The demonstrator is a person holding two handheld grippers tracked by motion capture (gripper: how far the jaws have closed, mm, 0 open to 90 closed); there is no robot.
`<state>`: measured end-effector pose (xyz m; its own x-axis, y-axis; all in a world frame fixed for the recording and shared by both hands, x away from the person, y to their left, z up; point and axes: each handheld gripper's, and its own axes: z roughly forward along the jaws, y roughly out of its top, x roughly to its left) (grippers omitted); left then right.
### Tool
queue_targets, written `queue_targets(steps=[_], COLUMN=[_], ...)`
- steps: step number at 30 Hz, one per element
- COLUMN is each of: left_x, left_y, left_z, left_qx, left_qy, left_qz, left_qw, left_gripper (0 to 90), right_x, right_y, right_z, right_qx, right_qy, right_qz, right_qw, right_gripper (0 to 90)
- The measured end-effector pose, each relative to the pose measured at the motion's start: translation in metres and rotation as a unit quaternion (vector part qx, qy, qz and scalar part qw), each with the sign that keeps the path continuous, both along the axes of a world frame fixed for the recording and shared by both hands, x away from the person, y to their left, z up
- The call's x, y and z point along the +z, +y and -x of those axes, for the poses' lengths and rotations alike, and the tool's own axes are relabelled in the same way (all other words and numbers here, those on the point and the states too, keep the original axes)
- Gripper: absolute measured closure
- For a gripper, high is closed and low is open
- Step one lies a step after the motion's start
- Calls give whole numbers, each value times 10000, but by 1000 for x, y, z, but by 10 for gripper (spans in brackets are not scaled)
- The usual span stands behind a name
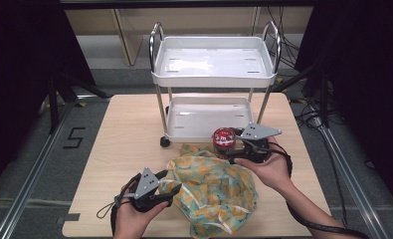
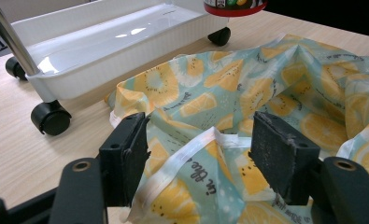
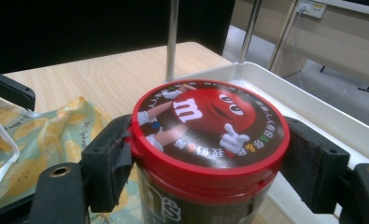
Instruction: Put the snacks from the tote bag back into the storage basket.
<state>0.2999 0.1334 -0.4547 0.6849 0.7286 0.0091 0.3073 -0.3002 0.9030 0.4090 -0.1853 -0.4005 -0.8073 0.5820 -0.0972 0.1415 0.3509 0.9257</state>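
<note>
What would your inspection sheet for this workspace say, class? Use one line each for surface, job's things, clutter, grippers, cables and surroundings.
Surface: light wooden table.
Job's things: red-lidded candy jar upright by the lemon-print bag; bag crumpled on the table.
Clutter: nothing seen.
Grippers: right gripper clamps the jar below its lid; left gripper open, the bag's white-edged rim between its jaws.
Cables: one trails from each gripper; more on the floor behind.
Surroundings: white two-tier cart on the table, both trays bare; dark curtains.

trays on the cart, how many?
2. The upper tray sits between the cart's handles; the lower tray is just above the table, behind the jar. Both look bare.
</note>
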Motion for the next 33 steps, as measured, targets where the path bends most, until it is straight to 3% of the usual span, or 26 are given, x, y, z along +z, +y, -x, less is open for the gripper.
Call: queue_targets(steps=[4, 11, 13, 14, 17, 21, 25, 26, 33], left_x=[-1, 0, 0, 0, -1, 0, 0, 0, -1], left_y=[0, 0, 0, 0, -1, 0, -1, -2, -1], left_z=[-1, 0, -1, -1, -1, -1, 0, 1, 0], left_qx=[-23, -13, -26, -24, -23, -58, -23, -16, -31], left_qy=[3, 2, 0, 0, 2, -47, -38, -14, -21], left_qz=[33, -3, 12, 24, 42, -24, -1, 37, 33], left_qw=[10000, 10000, 10000, 10000, 10000, 10000, 10000, 10000, 10000], left_gripper=[362, 362, 362, 362, 362, 362, 363, 363, 362], right_x=[1, 1, 1, 0, 1, -1, -2, -2, 0], right_y=[0, -1, -1, -1, -2, -1, 0, 0, -3], right_z=[-1, -3, -2, -5, -6, -7, -8, -7, -12], right_qx=[33, -16, -69, -86, -94, -60, -134, -185, -174], right_qy=[80, 14, 110, 0, -26, 85, -9, 110, 3], right_qz=[6, 18, -10, -49, 44, 37, -17, -63, -17], right_qw=[10000, 10000, 9999, 10000, 9999, 9999, 9999, 9997, 9998], right_gripper=[259, 259, 259, 259, 259, 259, 259, 259, 259])
